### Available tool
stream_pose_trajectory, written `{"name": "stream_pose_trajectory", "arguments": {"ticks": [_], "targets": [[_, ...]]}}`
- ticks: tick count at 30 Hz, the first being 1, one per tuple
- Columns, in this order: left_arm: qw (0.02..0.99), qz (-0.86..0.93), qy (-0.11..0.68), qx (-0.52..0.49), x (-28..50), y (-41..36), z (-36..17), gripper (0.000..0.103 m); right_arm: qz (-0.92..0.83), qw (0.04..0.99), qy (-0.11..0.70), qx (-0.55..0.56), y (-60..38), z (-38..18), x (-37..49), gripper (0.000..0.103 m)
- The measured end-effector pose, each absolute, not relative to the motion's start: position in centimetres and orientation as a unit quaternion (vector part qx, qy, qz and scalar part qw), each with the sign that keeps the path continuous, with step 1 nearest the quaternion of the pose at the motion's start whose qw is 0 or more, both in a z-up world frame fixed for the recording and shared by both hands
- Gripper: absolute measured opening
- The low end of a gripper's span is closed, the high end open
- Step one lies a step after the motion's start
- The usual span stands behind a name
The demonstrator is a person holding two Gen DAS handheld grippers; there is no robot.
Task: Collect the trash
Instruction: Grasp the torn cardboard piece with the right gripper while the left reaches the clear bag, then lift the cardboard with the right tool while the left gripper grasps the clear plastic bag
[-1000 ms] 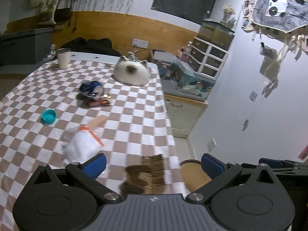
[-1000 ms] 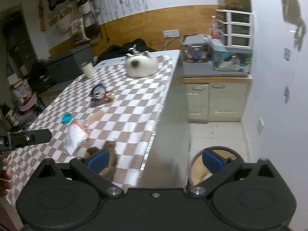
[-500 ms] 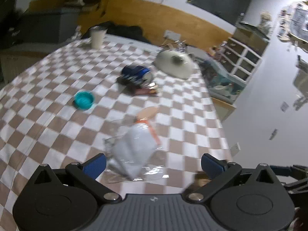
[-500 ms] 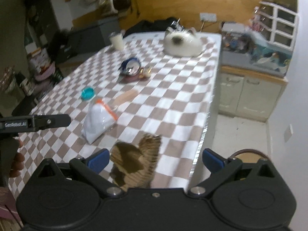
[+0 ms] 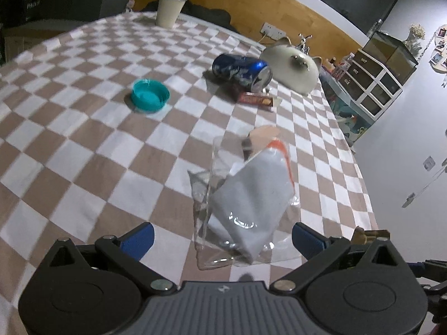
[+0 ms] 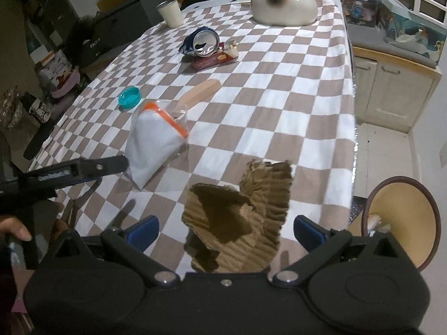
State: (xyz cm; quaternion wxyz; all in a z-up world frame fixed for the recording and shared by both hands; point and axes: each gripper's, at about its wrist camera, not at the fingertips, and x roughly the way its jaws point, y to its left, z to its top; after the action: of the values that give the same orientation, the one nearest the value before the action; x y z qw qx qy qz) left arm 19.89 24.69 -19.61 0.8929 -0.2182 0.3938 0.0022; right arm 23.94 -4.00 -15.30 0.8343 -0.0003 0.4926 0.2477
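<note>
A clear plastic bag [image 5: 245,206] with white contents and an orange strip lies on the checkered tablecloth [image 5: 83,139]; my left gripper [image 5: 220,237] hangs open just above its near end, fingers either side. The bag [image 6: 156,142] also shows in the right wrist view, with the left gripper's finger [image 6: 83,167] beside it. A torn piece of brown corrugated cardboard [image 6: 237,215] stands between the open fingers of my right gripper [image 6: 226,227], near the table's front edge. Farther off lie a teal bottle cap [image 5: 151,95], a crushed blue can [image 5: 241,71], a red wrapper [image 5: 257,100] and a wooden stick [image 6: 201,90].
A cat-shaped ceramic dish [image 6: 283,7] and a cream cup [image 6: 170,14] stand at the table's far end. A round tan stool [image 6: 402,217] sits on the floor at the right of the table. Cabinets [image 6: 391,89] line the right wall. A person's hand [image 6: 14,229] shows at the left.
My left gripper has swung left and dropped closer over the plastic bag. My right gripper has moved forward over the table edge, so the cardboard now sits between its fingers.
</note>
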Motion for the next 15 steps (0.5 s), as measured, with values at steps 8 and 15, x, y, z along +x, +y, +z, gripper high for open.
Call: {"name": "stream_pose_trajectory", "arguments": {"ticks": [8, 15], "targets": [[0.88, -0.074, 0.387, -0.265, 20.4, 22.3, -20.0, 0.103, 0.237, 0.836, 0.494, -0.007, -3.7, -15.6, 24.2, 0.103], [0.861, -0.131, 0.412, -0.269, 20.7, 19.7, -19.2, 0.103, 0.243, 0.839, 0.487, -0.03, -3.2, -15.6, 23.6, 0.103]]}}
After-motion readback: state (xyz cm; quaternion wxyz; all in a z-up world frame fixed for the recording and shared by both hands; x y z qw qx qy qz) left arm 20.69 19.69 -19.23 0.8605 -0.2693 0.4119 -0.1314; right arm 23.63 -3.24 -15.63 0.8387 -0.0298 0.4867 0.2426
